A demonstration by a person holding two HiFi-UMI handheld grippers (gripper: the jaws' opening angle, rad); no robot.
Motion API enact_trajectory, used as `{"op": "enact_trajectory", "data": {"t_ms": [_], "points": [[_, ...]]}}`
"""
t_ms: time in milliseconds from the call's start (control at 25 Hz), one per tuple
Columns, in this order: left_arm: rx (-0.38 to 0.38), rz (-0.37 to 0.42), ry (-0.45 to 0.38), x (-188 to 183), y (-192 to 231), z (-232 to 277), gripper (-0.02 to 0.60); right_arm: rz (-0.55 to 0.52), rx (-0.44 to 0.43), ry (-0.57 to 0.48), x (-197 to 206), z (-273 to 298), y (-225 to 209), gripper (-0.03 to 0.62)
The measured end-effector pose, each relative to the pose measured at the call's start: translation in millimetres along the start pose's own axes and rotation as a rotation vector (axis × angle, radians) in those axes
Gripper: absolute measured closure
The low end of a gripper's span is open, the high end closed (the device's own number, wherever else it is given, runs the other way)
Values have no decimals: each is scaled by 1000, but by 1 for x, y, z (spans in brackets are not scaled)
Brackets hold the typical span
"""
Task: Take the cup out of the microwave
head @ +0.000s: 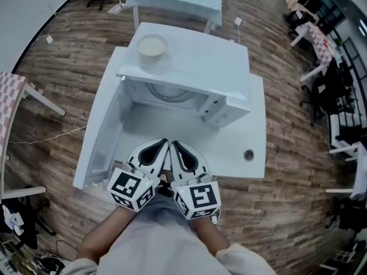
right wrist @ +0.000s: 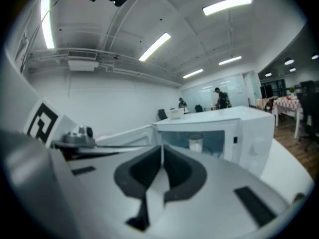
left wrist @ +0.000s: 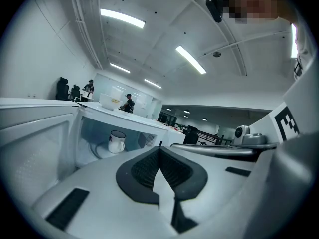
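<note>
From the head view, your left gripper [head: 160,146] and right gripper [head: 178,146] sit side by side over the near edge of the white table [head: 246,132], tips almost touching each other and aimed at the open mouth of the microwave [head: 189,62]. The door [head: 100,136] is swung wide out to your left and reaches close to the table's near left corner, so that side is walled. To your right there is a bare strip of tabletop with only a small round fitting [head: 248,154] in it. A bowl [head: 152,46] sits on the microwave roof near its front left corner. The cup is hidden under the roof here; only the turntable [head: 169,93] shows in the cavity.

In the left gripper view, your left gripper [left wrist: 159,149] has its jaws closed tip to tip with nothing between them. The cup [left wrist: 117,141], white with a handle, stands upright inside the cavity, well apart from the tips and left of your line. The open door [left wrist: 35,133] fills the left edge of your approach, and the roof's front lip runs just above the cup.

In the right gripper view, your right gripper [right wrist: 162,147] is also pinched together and empty. The cup [right wrist: 195,142] stands in the cavity a little right of your line. The control panel wall [right wrist: 249,143] bounds the opening on the right.
</note>
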State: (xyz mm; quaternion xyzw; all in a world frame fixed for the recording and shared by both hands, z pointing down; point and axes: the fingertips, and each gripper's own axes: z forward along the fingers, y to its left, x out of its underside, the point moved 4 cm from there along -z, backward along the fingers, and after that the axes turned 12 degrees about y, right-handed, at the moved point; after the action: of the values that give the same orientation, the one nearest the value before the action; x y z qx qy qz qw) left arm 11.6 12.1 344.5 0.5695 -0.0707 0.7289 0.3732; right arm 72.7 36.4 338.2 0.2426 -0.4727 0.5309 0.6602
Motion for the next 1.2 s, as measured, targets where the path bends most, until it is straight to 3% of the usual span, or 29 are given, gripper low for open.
{"op": "enact_trajectory", "data": {"t_ms": [480, 1200], "points": [[-40, -101, -6, 1, 51, 21, 572, -2, -7, 15, 2, 57, -18, 569], [-76, -108, -20, -1, 78, 23, 572, 40, 98, 28, 7, 111, -58, 568]]}}
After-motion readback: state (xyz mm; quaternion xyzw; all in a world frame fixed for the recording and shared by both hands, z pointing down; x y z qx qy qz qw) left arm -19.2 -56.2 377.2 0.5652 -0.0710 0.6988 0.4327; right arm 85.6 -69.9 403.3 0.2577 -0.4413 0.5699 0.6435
